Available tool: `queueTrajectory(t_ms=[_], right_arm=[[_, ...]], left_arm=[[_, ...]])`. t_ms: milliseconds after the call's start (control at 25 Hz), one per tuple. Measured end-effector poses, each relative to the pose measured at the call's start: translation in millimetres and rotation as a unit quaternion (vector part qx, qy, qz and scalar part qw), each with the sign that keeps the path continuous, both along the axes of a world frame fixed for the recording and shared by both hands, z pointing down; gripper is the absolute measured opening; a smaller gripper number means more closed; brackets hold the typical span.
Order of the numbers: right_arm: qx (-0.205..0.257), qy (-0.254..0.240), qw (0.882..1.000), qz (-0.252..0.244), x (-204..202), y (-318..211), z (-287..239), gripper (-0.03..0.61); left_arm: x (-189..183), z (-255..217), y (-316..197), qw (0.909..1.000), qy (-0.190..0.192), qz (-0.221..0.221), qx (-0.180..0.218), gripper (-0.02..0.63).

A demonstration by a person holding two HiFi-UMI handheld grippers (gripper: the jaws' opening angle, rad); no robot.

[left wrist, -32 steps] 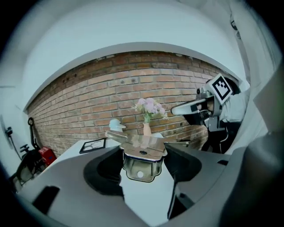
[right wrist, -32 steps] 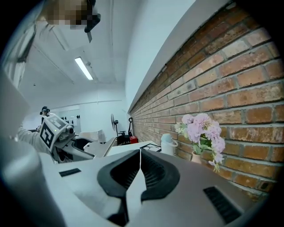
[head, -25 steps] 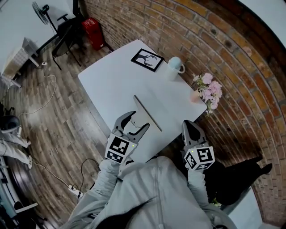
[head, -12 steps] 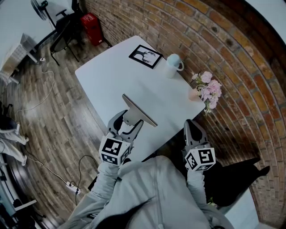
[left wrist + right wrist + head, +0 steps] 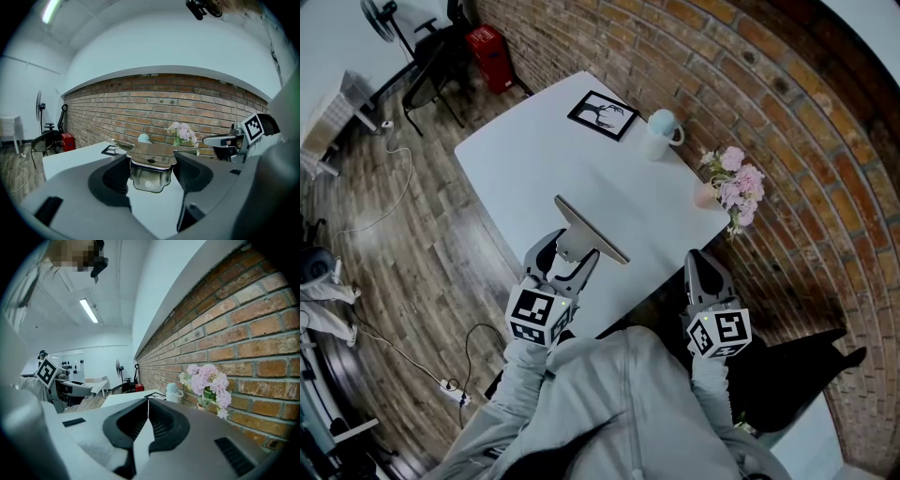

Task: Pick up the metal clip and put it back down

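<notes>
The metal clip [image 5: 589,231], a long shiny bar with a folded tab, is off the white table [image 5: 516,159] near its front edge. My left gripper [image 5: 563,260] is shut on the tab. In the left gripper view the clip [image 5: 150,157] sits between the two dark pads of the left gripper [image 5: 151,174], its bar lying across in front of them. My right gripper [image 5: 702,266] hangs off the table's right front corner, shut and holding nothing. In the right gripper view the pads of the right gripper [image 5: 148,417] meet along a thin line.
At the table's far end lie a black picture frame [image 5: 602,112] and a pale mug [image 5: 661,134]. Pink flowers [image 5: 733,186] stand at the right edge against the brick wall [image 5: 787,112]. A chair [image 5: 441,66] and a red box [image 5: 490,54] stand on the wooden floor beyond.
My left gripper has drawn left and slightly back with the clip in it, and the clip has come up off the table. The right gripper has stayed put.
</notes>
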State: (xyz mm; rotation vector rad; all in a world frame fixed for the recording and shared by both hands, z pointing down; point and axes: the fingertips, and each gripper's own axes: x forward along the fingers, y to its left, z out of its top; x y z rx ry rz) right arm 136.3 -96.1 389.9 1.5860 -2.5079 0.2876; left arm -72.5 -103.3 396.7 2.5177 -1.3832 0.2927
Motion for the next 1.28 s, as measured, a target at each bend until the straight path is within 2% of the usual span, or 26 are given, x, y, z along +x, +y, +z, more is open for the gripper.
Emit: queueTrajectory(t_ms=[240, 480, 760, 1040, 1280], right_arm=[[0.0, -0.001, 1.0, 0.0, 1, 1, 1, 0.025], [-0.003, -0.001, 1.0, 0.001, 3, 1, 5, 0.025], [-0.009, -0.007, 1.0, 0.014, 5, 6, 10, 0.025], [-0.024, -0.013, 0.999, 0.041, 10, 18, 20, 0.025], [-0.048, -0.017, 0.996, 0.074, 15, 36, 35, 0.025]], left_arm=[[3, 0, 1, 0.9999, -0.007, 0.007, 0.002, 0.301], [9, 2, 0, 0.9993, -0.032, 0.021, 0.003, 0.301], [24, 10, -4, 0.9946, -0.077, 0.07, -0.002, 0.301], [52, 46, 0, 0.9778, -0.132, 0.16, -0.032, 0.301], [76, 88, 10, 0.9541, -0.162, 0.243, -0.065, 0.302]])
